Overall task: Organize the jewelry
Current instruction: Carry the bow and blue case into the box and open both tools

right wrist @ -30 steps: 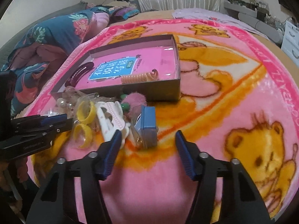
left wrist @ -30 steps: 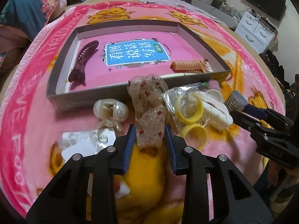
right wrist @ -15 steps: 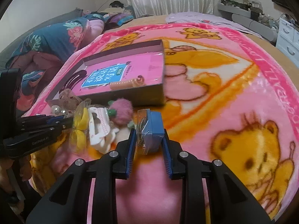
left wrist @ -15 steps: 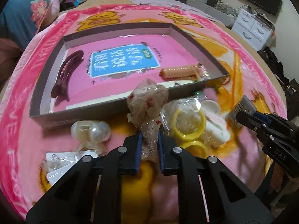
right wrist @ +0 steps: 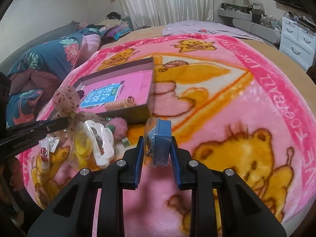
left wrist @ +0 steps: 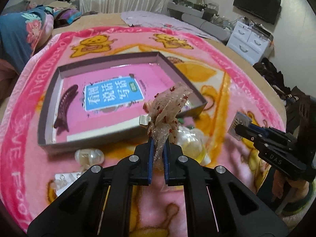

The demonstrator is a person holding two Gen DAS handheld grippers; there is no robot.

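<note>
Now you hold left gripper clenched on sheer bow hair tie, lifted at frame centre, ready for tray behind. Right gripper clamps blue jewelry packet, raised off blanket at lower centre, likely tray-bound too.

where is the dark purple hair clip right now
In the left wrist view the dark purple hair clip lies inside the shallow grey box, along its left wall, just left of the blue label on the pink book.

One tray, two claws (each gripping), one hair clip, two yellow bangles
</note>
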